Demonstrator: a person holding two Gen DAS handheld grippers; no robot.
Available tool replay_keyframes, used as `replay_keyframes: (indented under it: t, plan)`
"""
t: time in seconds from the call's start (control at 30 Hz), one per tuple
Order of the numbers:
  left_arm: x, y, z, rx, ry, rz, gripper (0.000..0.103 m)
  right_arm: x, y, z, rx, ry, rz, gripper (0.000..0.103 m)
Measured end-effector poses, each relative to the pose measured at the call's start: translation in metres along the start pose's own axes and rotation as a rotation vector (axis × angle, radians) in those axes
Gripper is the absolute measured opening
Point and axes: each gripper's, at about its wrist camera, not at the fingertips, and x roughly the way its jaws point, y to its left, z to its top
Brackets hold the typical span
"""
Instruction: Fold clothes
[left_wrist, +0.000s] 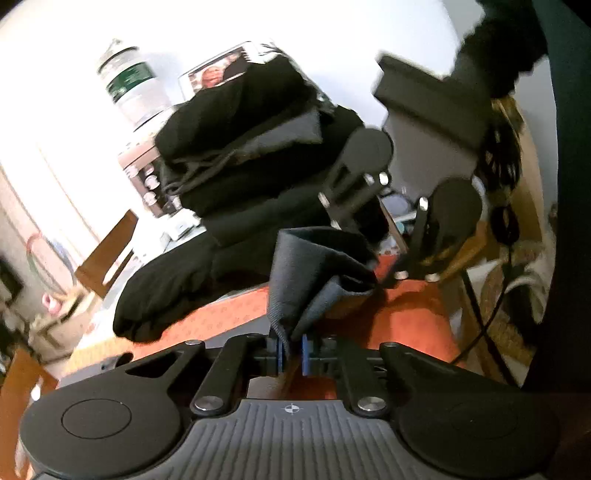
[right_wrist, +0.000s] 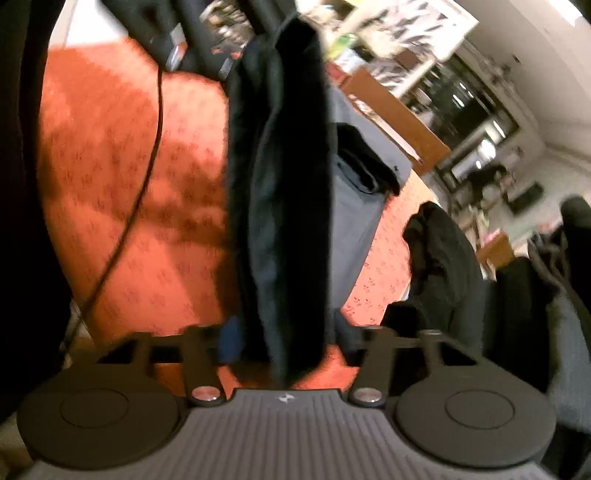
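Note:
A dark grey garment (left_wrist: 314, 273) hangs bunched above the orange tablecloth (left_wrist: 229, 317). My left gripper (left_wrist: 291, 347) is shut on one end of it, with the blue pads (left_wrist: 305, 354) pinching the cloth. My right gripper (left_wrist: 391, 280) faces me at the cloth's far corner. In the right wrist view the same garment (right_wrist: 284, 206) runs as a thick dark fold away from my right gripper (right_wrist: 284, 336), which is shut on it. The blue pad (right_wrist: 231, 339) shows at the left of the fold. The view is blurred.
A stack of folded black clothes (left_wrist: 240, 147) and a loose black garment (left_wrist: 166, 288) lie on the table. A water bottle (left_wrist: 129, 81) stands behind the stack. A grey garment (right_wrist: 354, 221), another black one (right_wrist: 443, 266) and a black cable (right_wrist: 147, 147) rest on the tablecloth (right_wrist: 110, 166).

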Motion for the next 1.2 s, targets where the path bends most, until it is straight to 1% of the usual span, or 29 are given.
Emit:
replay_keyframes:
  t: [0.03,0.07,0.13,0.23,0.33,0.43,0.53,0.67,0.77,0.9,1.0,1.07,1.2]
  plan:
    - [-0.004,-0.001,0.000,-0.002,-0.001,0.008,0.010,-0.003,-0.001,0.004,-0.010,0.006,-0.002,0.017]
    - [-0.009,0.001,0.000,-0.022,-0.001,0.012,0.010,-0.006,-0.002,0.008,-0.020,0.012,-0.004,0.013]
    - [-0.021,0.004,0.001,-0.075,-0.002,0.013,0.010,-0.012,-0.004,0.016,-0.040,0.023,-0.008,0.011]
    - [-0.041,0.007,0.002,-0.149,-0.024,-0.008,0.010,-0.021,-0.007,0.028,-0.070,0.041,-0.014,0.010]
    - [-0.054,0.007,0.002,-0.250,-0.046,-0.028,0.010,-0.030,-0.010,0.041,-0.101,0.058,-0.020,0.010]
    - [-0.054,0.011,-0.007,-0.384,-0.053,-0.006,0.010,-0.039,-0.013,0.053,-0.131,0.076,-0.026,0.011]
    - [-0.053,0.019,-0.016,-0.524,-0.058,0.047,0.010,-0.029,-0.022,0.067,-0.172,0.085,-0.044,0.011]
    - [-0.052,0.034,-0.022,-0.654,-0.074,0.131,0.010,-0.017,-0.037,0.088,-0.217,0.077,-0.080,0.011]
    - [-0.050,0.055,-0.026,-0.738,-0.069,0.191,0.010,-0.004,-0.055,0.109,-0.234,0.067,-0.102,0.012]
    - [-0.045,0.088,-0.036,-0.864,-0.061,0.277,0.010,0.023,-0.076,0.136,-0.272,0.062,-0.110,0.012]
    - [-0.039,0.110,-0.045,-0.906,-0.032,0.330,0.011,0.045,-0.088,0.154,-0.298,0.061,-0.103,0.012]
    - [-0.034,0.121,-0.054,-0.937,-0.001,0.349,0.011,0.061,-0.095,0.164,-0.314,0.062,-0.090,0.013]
    - [-0.018,0.138,-0.077,-1.025,0.085,0.355,0.013,0.097,-0.102,0.175,-0.345,0.102,-0.007,0.013]
